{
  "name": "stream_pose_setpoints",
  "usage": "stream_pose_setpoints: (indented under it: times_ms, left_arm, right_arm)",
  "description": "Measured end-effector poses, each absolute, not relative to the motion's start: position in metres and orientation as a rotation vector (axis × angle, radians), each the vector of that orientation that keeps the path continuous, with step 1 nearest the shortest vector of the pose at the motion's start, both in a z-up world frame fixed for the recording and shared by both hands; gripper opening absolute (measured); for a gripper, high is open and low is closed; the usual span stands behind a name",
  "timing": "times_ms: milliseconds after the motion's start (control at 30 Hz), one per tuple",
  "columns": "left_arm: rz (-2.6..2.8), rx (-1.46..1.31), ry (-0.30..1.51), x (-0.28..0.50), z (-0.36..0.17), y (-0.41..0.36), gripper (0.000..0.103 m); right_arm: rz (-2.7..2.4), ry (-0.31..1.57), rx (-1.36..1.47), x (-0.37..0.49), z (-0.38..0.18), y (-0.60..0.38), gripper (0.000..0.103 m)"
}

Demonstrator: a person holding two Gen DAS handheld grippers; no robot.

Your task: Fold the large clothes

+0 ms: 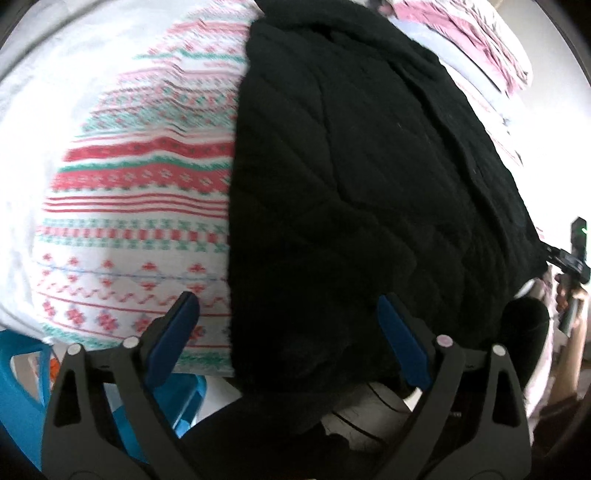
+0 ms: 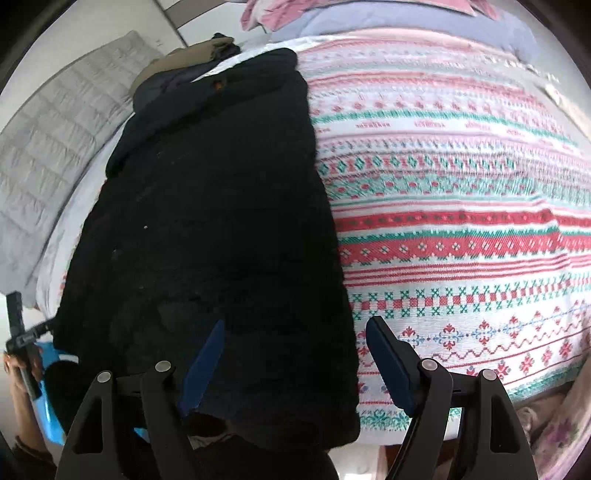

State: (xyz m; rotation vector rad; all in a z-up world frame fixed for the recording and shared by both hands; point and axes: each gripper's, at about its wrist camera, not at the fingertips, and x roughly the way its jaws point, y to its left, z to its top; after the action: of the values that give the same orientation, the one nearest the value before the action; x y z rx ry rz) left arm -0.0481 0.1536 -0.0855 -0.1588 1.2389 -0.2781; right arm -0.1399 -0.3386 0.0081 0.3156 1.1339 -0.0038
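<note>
A large black quilted garment (image 1: 369,166) lies lengthwise on a bed with a red, green and white patterned cover (image 1: 140,192). My left gripper (image 1: 288,310) is open above the garment's near left edge, holding nothing. In the right wrist view the black garment (image 2: 214,221) fills the left half, on the patterned cover (image 2: 461,229). My right gripper (image 2: 295,332) is open over the garment's near right edge and empty. The other gripper shows at the far right of the left wrist view (image 1: 572,254) and at the far left of the right wrist view (image 2: 22,343).
A grey quilted blanket (image 2: 48,155) lies left of the bed. Folded dark and tan clothes (image 2: 192,55) and pink and lilac bedding (image 2: 388,14) sit at the far end. A blue plastic stool (image 1: 22,398) stands below the bed's near edge.
</note>
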Motion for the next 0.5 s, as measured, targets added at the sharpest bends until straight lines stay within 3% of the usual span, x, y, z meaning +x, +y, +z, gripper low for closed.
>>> stream_pose_setpoints:
  times_ms: [200, 333, 400, 467, 500]
  left_arm:
    - [-0.284, -0.081, 1.309, -0.039, -0.094, 0.132, 0.088]
    - [-0.295, -0.031, 1.300, -0.041, -0.093, 0.118, 0.074]
    - [-0.315, -0.030, 1.282, -0.044, -0.090, 0.113, 0.062]
    - [-0.329, -0.053, 1.265, -0.048, -0.087, 0.112, 0.039]
    - [-0.326, -0.056, 1.240, -0.052, -0.083, 0.110, 0.032]
  right_arm:
    - [0.052, 1.195, 0.449, -0.135, -0.018, -0.342, 0.081]
    - [0.040, 1.180, 0.414, -0.137, -0.015, -0.331, 0.075]
    - [0.058, 1.185, 0.395, -0.137, -0.014, -0.326, 0.050]
    - [0.082, 1.185, 0.389, -0.138, -0.011, -0.322, 0.034]
    - [0.099, 1.183, 0.393, -0.140, -0.008, -0.319, 0.028]
